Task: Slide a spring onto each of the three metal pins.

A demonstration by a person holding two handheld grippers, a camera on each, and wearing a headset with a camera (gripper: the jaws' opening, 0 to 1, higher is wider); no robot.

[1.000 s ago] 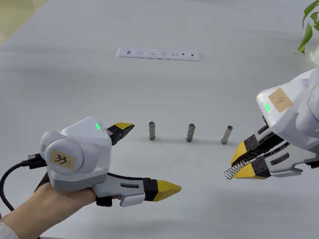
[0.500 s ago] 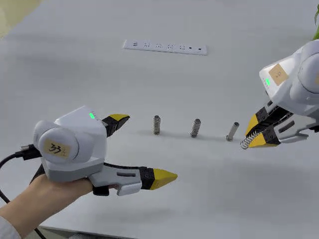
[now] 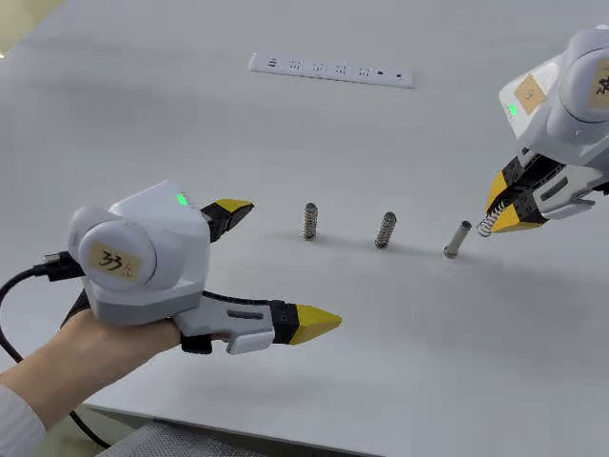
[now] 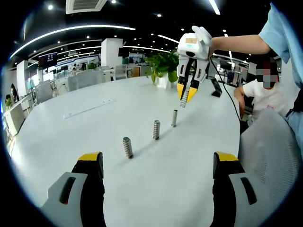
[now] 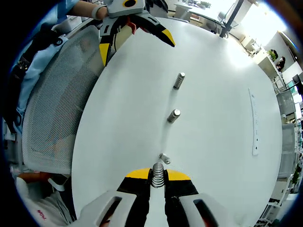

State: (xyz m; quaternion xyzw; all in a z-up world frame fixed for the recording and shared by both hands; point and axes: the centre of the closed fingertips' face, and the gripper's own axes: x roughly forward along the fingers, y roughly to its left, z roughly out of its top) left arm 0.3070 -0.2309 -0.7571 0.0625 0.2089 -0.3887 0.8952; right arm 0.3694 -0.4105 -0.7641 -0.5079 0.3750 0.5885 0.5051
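On the pale grey tabletop (image 3: 285, 143) three short metal pins stand in a row, well apart from each other. The near-left pin (image 3: 310, 220) and the middle pin (image 3: 385, 229) each wear a grey coil spring that hides their shafts almost to the top. The bare silvery metal pin (image 3: 458, 238) at the right end carries nothing; it looks slanted in the head view but upright in the left gripper view. The right gripper (image 3: 502, 211) hangs just beside and above that bare pin, its yellow-tipped jaws pinched on a small silvery coil spring (image 3: 491, 221). The spring's upper coils are buried between the jaws, so its full length cannot be read. Its free end points down toward the pin's top. In the left gripper view a sliver of table shows between spring and pin, so they seem apart, though the right gripper view puts the coil's mouth nearly over the pin's head. The right gripper's white body is cut off by the head view's right edge. The left gripper (image 3: 281, 264) is held low at the near left by a person's hand (image 3: 86, 357), jaws spread wide with nothing between them, aimed along the row of pins. A black cable (image 3: 14, 286) leaves its rear and runs out of view. A long white power strip (image 3: 331, 70) lies at the table's far side, its sockets too small to make out.
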